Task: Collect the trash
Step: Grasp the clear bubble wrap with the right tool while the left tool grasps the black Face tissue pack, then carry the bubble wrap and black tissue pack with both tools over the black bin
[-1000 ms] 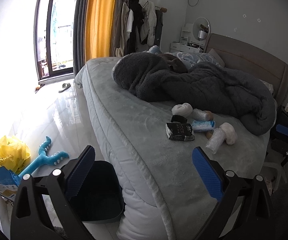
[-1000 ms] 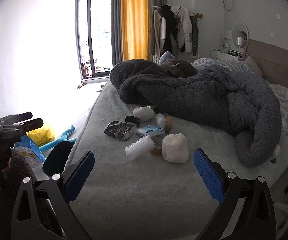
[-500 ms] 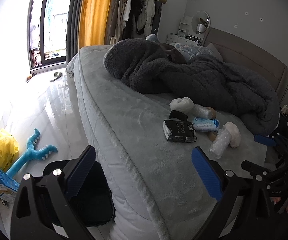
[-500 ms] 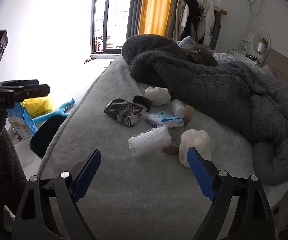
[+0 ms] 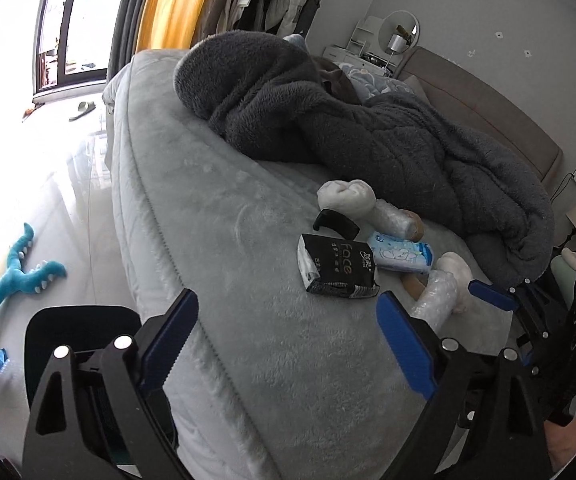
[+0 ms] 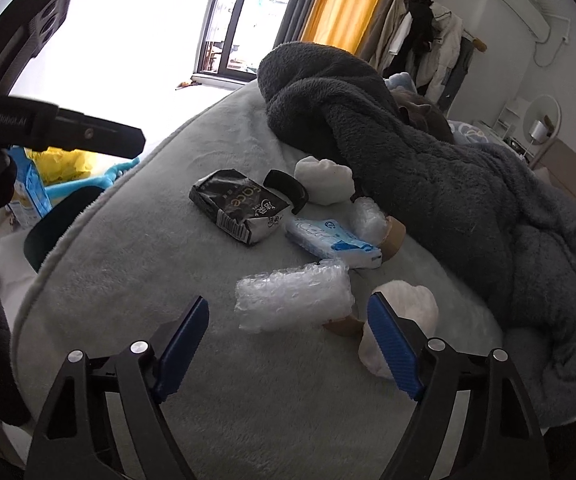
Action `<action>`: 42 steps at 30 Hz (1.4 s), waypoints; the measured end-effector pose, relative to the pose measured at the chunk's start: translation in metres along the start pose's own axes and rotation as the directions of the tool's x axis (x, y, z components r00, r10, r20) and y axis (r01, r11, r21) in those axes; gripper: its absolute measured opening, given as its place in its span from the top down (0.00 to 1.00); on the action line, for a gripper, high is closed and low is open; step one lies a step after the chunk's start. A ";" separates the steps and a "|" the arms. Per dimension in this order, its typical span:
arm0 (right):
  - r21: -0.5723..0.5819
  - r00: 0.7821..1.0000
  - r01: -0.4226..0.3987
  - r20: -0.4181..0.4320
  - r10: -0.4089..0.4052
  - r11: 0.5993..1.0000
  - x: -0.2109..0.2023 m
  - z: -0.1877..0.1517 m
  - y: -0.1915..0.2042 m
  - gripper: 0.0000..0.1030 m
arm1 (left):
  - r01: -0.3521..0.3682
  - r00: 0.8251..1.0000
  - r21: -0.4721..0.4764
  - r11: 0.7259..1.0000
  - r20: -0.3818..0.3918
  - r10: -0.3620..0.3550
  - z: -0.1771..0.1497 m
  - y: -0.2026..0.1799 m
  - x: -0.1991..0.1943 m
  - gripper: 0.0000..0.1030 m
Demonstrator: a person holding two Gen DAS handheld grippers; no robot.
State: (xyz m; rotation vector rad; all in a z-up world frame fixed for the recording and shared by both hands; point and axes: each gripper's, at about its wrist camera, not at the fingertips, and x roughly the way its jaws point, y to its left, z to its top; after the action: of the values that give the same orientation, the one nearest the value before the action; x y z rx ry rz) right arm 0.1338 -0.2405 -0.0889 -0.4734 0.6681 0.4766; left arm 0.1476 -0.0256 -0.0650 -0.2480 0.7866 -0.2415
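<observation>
A cluster of trash lies on the grey bed [image 6: 136,320], just ahead of both tongs. Closest to the right gripper [image 6: 288,340] is a roll of bubble wrap [image 6: 294,298], lying just beyond its spread blue fingertips, which grip nothing. Against the right-hand fingertip sits a crumpled white wad [image 6: 408,308], with a brown cardboard piece [image 6: 342,326] showing between wad and roll; what that piece belongs to is hard to tell. Farther out lie a light blue tissue pack [image 6: 330,242], a black "face" packet [image 6: 240,208], a curved black piece [image 6: 288,190], a second white wad [image 6: 324,180] and another bubble-wrapped roll [image 6: 368,220] with a brown end.

The left gripper [image 5: 288,340] hovers over the bed's near edge, its jaws wide apart and empty; the black packet [image 5: 338,270] lies just past them. Behind the trash a dark grey fleece blanket [image 5: 348,128] is heaped. Left of the left tongs, on the floor beside the bed, stands a dark bin [image 5: 80,324], with a blue toy [image 5: 12,284] beyond it.
</observation>
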 end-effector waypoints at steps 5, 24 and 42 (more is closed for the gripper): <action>-0.024 1.000 0.005 -0.008 -0.005 1.000 0.010 0.002 -0.001 0.28 | 0.036 0.998 -0.020 0.999 -0.048 -0.037 0.004 -0.004 0.024 0.14; 0.032 0.998 -0.062 0.022 0.061 0.998 0.012 0.003 -0.019 0.40 | 0.060 0.987 0.066 0.996 -0.150 -0.050 0.009 -0.036 0.084 0.12; 0.011 0.997 -0.081 0.020 0.081 0.997 0.009 0.017 -0.009 0.40 | 0.048 0.986 0.108 0.993 -0.167 -0.030 0.018 -0.028 0.091 0.35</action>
State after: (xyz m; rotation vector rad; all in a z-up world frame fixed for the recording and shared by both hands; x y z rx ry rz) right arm 0.1522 -0.2358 -0.0811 -0.4314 0.6728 0.5528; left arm 0.2190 -0.0775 -0.1047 -0.1389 0.9295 -0.3451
